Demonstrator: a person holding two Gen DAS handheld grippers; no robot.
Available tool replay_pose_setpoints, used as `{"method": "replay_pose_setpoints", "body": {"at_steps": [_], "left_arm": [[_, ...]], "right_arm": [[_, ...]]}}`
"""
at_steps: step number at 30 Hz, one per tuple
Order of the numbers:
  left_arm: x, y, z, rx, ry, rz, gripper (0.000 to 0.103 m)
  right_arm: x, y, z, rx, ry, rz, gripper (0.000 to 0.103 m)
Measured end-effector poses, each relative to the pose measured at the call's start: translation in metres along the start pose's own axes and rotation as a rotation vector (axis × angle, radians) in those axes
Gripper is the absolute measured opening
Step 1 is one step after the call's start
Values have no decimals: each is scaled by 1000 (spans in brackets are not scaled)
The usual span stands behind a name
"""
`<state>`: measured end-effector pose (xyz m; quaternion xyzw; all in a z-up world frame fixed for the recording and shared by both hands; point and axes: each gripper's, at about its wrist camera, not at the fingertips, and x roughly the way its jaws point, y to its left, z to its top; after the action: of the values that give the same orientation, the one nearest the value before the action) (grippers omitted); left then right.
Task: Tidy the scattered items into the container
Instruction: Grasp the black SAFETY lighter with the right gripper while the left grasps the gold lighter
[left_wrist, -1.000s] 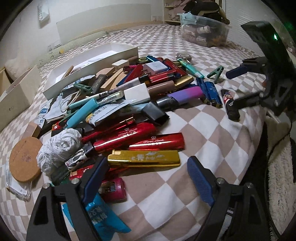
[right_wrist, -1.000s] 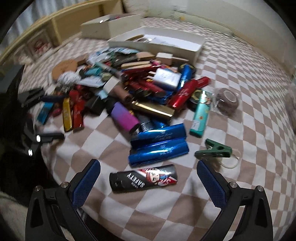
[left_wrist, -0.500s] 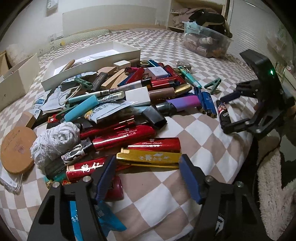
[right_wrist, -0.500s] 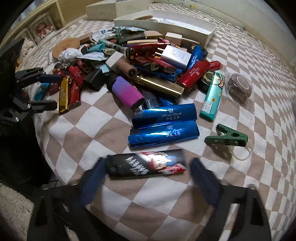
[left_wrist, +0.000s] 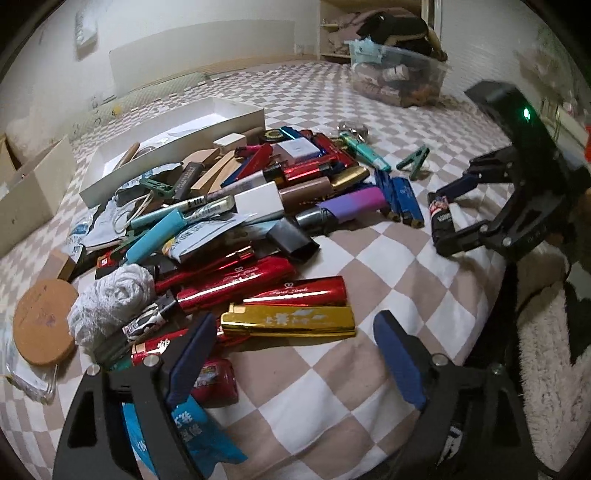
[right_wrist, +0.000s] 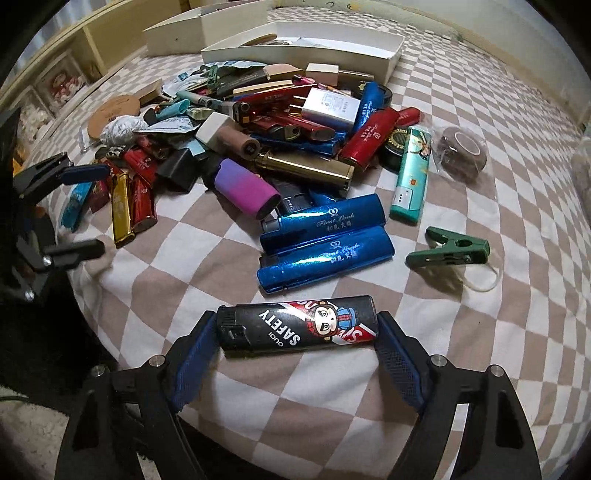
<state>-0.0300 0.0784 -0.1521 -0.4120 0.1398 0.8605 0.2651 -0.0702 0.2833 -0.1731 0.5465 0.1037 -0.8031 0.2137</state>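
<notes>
right gripper (right_wrist: 297, 334): blue textured pads sit against both ends of the black lighter (right_wrist: 295, 326), clamped lengthwise, low centre of the right wrist view. It's a glossy rounded bar with "SAFETY" and a cartoon face on it. In the left wrist view the same pair shows up at the right edge.

left gripper (left_wrist: 293, 354): jaws opening, nothing pinched. The gold lighter (left_wrist: 288, 320) lies just past the tips, a shiny metallic slab with pale lettering, lower middle of the left wrist view.

pile: mostly lighters heaped mid-frame, lots of foil-like red ones, plus a matte purple lighter (right_wrist: 245, 188) with a gradient and two sparkly blue lighters (right_wrist: 325, 243) lying side by side, touching.

odd bits: white charger block (right_wrist: 332, 108), green plastic clip (right_wrist: 448, 251) off to the right on its own, round cork coaster (left_wrist: 44, 321) at the left, crumpled white cloth ball (left_wrist: 110, 301) beside it.

container: shallow white cardboard tray (left_wrist: 122, 173), long and rectangular, behind the pile, upper left of the left wrist view. A few things already lie in it.

surface: soft beige-and-white checkered sheet (right_wrist: 498, 332), slightly wrinkled.
</notes>
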Motion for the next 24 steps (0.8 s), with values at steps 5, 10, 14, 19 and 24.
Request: {"method": "replay_pose_setpoints", "body": {"at_steps": [5,10,14,19,24], "left_arm": [[9,-4,0,12,28,40,87],[13,-7,0,14,27,56,80],[12,-7,1,12,29,48,80],[9,-8,1,10,24,47,80],[3,-3,3,-27,6,49,80]], "right_arm": [[-2,6,-1,25,-5,18,84],[-4,15,-4,25,-20,32,84],[-6,20,-5,37,-35,35,84],[-7,21,-5,54,-43,31,84],[-11,18,-3,83,-59,11,84]]}}
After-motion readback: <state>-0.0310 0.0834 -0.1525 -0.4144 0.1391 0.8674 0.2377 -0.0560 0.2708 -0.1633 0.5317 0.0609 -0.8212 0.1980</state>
